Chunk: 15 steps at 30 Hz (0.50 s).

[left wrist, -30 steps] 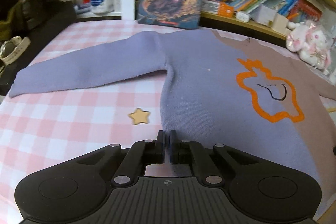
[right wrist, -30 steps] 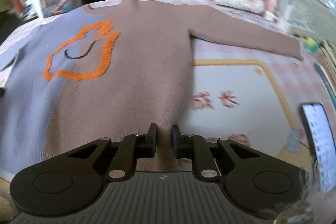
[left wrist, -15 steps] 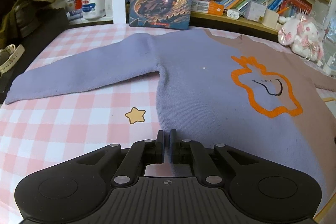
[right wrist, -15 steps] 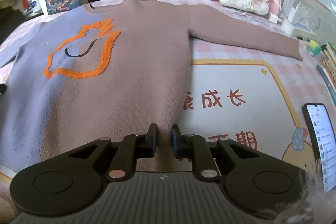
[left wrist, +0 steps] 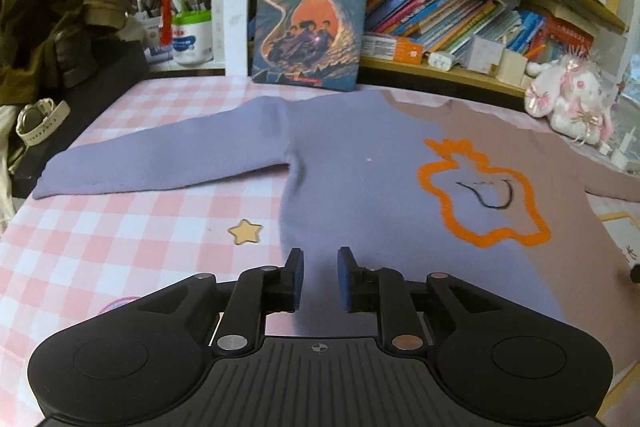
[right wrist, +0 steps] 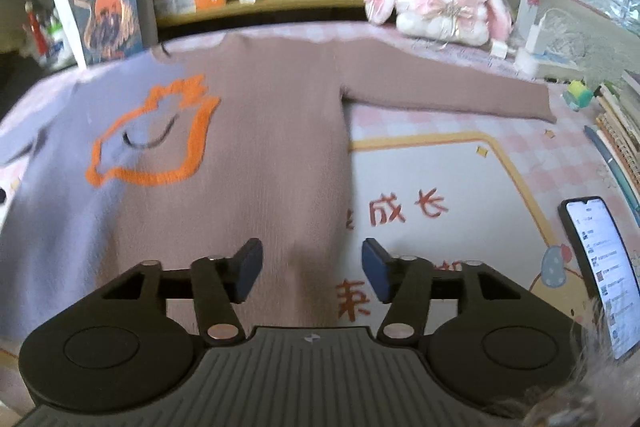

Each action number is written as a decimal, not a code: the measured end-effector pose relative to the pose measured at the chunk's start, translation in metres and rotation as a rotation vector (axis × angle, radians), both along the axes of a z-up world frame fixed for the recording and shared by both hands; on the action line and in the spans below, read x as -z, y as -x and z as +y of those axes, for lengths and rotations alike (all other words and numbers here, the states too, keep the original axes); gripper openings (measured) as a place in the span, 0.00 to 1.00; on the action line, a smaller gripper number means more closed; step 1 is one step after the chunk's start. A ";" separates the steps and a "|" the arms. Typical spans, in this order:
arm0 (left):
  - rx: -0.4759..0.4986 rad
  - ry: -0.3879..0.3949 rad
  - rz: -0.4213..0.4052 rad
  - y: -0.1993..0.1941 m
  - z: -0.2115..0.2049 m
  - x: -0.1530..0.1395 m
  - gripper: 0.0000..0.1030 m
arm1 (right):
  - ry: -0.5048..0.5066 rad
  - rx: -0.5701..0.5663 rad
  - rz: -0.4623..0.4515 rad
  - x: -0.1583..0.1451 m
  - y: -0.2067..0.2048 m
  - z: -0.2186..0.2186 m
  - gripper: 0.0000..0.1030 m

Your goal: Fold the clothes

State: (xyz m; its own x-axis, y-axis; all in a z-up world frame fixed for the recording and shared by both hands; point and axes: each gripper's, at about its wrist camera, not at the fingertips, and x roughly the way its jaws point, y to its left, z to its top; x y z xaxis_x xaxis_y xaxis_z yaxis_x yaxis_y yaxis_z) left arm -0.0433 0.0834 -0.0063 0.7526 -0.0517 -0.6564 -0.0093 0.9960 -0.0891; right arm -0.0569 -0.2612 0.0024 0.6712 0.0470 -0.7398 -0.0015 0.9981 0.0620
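Both claws are opening since half a second ago: left claw [left wrist: 320, 277] going from pressed together to a narrow gap, right claw [right wrist: 312, 273] spreading wide. Neither is pinching anything. Sweater [left wrist: 360, 195] is lying flat on the pink checked counter [left wrist: 120, 235], sleeves out, hem under both claws. Risks, as I'm judging them: left gap is looking too narrow to take the hem, so it may be pushing and bunching knit; right claw is straddling the side seam, could be catching the printed mat [right wrist: 440, 179] too. Phone [right wrist: 596, 267] is sitting near the right sleeve's sweep.
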 end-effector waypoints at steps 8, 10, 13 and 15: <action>-0.021 -0.023 -0.014 0.023 -0.028 -0.006 0.27 | -0.004 -0.045 -0.031 -0.007 0.010 -0.007 0.73; -0.035 -0.025 -0.025 0.029 -0.033 -0.007 0.27 | 0.009 -0.050 -0.038 -0.006 0.013 -0.008 0.76; -0.061 -0.031 -0.037 0.039 -0.039 -0.011 0.31 | 0.036 -0.041 -0.063 -0.007 0.019 -0.009 0.83; -0.092 -0.046 -0.036 0.045 -0.043 -0.015 0.43 | 0.052 -0.032 -0.083 -0.008 0.023 -0.010 0.87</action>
State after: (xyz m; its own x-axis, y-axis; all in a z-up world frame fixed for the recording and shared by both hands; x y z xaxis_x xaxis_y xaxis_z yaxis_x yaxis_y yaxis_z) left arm -0.0881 0.0405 0.0083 0.7761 0.0486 -0.6287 -0.0985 0.9941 -0.0448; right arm -0.0795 -0.2716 0.0101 0.7290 0.0326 -0.6837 -0.0365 0.9993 0.0087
